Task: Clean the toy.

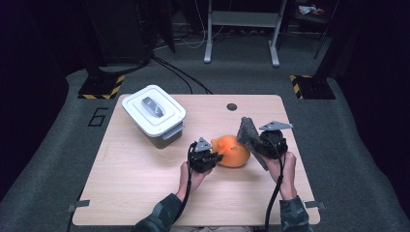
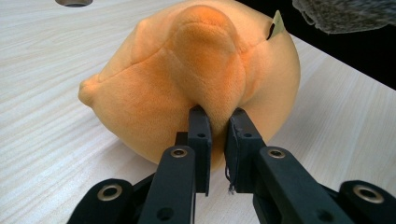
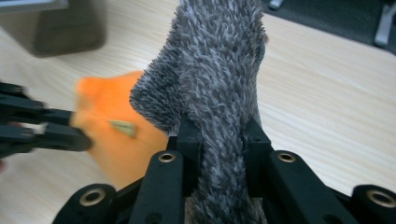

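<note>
On the desk [image 1: 145, 179], right of its middle, lies an orange plush toy [image 1: 233, 151], resting on the wood. All places below are taken from this toy.

Left gripper [image 1: 216, 156]: at the toy's left side, held level in the person's left hand. Its fingers [image 2: 200, 135] pinch a raised fold of the orange plush; in the left gripper view the fold bulges up between the two black pads, and the gap between them is narrow. A small tan tag [image 2: 278, 23] sticks out at the toy's far edge.

Right gripper [image 1: 256, 142]: at the toy's right side and lifted above it, in the person's right hand. Its fingers [image 3: 189, 140] are clamped on a grey fuzzy cloth [image 1: 249, 135]. The cloth stands up from the grip as a shaggy strip and hangs partly below it, clear of the desk. In the right gripper view the toy sits beyond the cloth, blurred.

White lidded box [image 1: 153, 113]: up and left of the toy, well apart from it, near the desk's far left corner. Lid on, grey handle [image 1: 153, 107] on top.

Small round hole [image 1: 231, 107] in the desk: straight beyond the toy, near the far edge.
</note>
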The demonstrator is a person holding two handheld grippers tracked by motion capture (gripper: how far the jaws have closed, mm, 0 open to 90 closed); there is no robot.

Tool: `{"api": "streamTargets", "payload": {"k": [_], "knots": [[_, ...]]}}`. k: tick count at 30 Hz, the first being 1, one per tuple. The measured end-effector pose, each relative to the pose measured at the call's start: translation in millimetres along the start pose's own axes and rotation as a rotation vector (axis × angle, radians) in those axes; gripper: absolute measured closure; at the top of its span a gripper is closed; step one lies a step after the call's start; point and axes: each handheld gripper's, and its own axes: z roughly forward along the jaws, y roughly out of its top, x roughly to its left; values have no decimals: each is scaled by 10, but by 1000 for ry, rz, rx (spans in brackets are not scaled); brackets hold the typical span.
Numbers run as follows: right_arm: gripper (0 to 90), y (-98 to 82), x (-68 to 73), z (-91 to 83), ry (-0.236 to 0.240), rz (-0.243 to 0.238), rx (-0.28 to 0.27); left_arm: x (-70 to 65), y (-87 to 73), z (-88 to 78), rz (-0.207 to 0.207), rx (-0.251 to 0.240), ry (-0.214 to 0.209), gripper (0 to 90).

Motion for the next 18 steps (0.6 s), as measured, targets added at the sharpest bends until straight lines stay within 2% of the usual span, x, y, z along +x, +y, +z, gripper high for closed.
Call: {"api": "streamTargets", "payload": {"k": [2, 6, 10, 14, 18], "knots": [[745, 26, 81, 16, 24, -8, 1, 1, 0, 0, 0, -1, 0, 812], [744, 22, 193, 159, 47, -35, 57, 9, 1, -5, 9, 2, 0, 805], [746, -23, 206, 308, 38, -44, 95, 18, -5, -6, 8, 5, -5, 778], [746, -42, 183, 358, 40, -28, 94, 16, -5, -14, 11, 7, -1, 693], [746, -39, 156, 390, 37, -33, 92, -18, 8, -29, 64, 17, 30, 569]]}}
